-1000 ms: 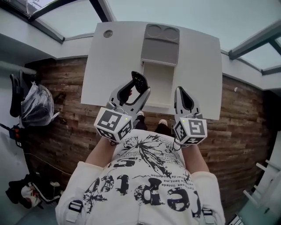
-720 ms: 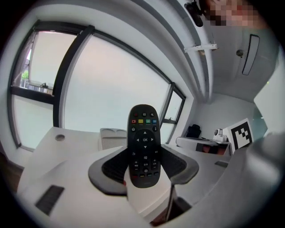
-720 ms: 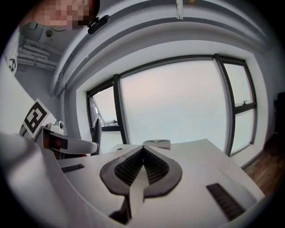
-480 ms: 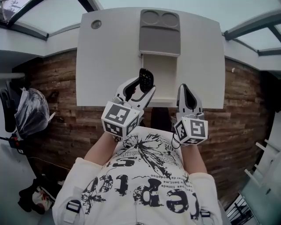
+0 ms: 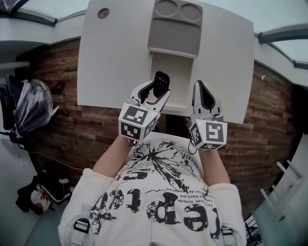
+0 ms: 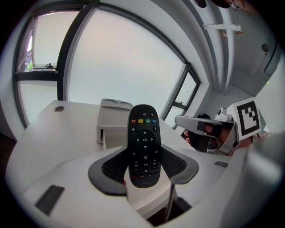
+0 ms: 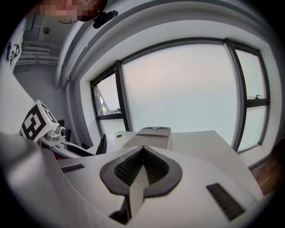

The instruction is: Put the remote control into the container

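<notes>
Two grippers are held over the near edge of a white worktop (image 5: 115,57). The left gripper (image 5: 155,94) has its fingers (image 6: 113,167) pressed on the lower part of a black remote control (image 6: 144,144), which stands upright between them with its buttons facing the gripper's camera. In the head view the remote control (image 5: 160,82) is up in the air, just beside the near left corner of the container (image 5: 174,72), and it is not inside it. The container is gray, with a pale open box part toward the person and, farther away, a flat part with two round hollows (image 5: 175,26). The right gripper (image 5: 200,89) is to the right of the open part; its fingers (image 7: 153,169) are closed together with nothing between them. One small round hole (image 5: 103,13) is in the far left corner of the worktop. Below lies a wooden floor (image 5: 53,86), with a bag (image 5: 31,108) on it at the left.
</notes>
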Demonstrator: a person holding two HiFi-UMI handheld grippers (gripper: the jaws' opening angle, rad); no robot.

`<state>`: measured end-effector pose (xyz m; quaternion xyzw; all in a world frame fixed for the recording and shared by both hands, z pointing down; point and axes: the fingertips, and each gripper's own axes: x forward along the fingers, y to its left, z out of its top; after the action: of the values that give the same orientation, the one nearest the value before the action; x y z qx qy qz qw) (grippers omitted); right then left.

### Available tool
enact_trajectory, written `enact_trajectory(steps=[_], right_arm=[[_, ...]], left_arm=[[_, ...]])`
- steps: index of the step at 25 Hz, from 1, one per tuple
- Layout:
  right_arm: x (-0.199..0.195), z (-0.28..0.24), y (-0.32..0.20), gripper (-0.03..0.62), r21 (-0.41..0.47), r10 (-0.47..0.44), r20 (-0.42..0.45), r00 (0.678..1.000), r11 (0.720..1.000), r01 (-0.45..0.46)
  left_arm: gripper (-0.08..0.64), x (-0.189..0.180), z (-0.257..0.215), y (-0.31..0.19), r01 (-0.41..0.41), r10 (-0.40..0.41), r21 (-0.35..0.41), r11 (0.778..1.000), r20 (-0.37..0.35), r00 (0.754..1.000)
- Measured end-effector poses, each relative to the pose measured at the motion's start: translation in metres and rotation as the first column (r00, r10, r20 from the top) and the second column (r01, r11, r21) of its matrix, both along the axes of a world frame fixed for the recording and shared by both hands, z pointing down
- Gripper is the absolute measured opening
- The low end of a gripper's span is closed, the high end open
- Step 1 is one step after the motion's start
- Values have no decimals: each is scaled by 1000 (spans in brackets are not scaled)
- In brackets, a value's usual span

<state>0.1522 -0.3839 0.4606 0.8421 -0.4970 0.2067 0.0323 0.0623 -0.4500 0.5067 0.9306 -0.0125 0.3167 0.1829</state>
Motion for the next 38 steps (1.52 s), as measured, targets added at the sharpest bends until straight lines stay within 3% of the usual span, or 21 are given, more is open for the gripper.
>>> enact_trajectory(steps=[4,8,11,19,24,29,38], right_arm=[[14,12,4,2,-2,-34,41,999,999,34],[29,23,13,3,-2,-49,61,997,999,49],[37,26,18,2,9,-51,67,996,999,51],[49,36,19,2,43,-83,128,988,996,78],[60,39,23,3,47,-93,136,986,995,88],[74,46,35,3,38,-93,155,984,995,88],[83,32,23,3,62,-120,128,984,992,113]], left_arm=[[236,12,15,9,31,-30,-34,999,46,999],[236,25,40,10,47,-50,30,998,133,990],[235,30,60,10,38,-52,73,997,210,976],[236,40,91,13,39,-52,47,998,324,945],[236,40,113,10,62,-67,25,998,416,907],[236,44,125,11,86,-85,18,996,469,879],[236,46,130,10,27,-39,30,999,527,849]])
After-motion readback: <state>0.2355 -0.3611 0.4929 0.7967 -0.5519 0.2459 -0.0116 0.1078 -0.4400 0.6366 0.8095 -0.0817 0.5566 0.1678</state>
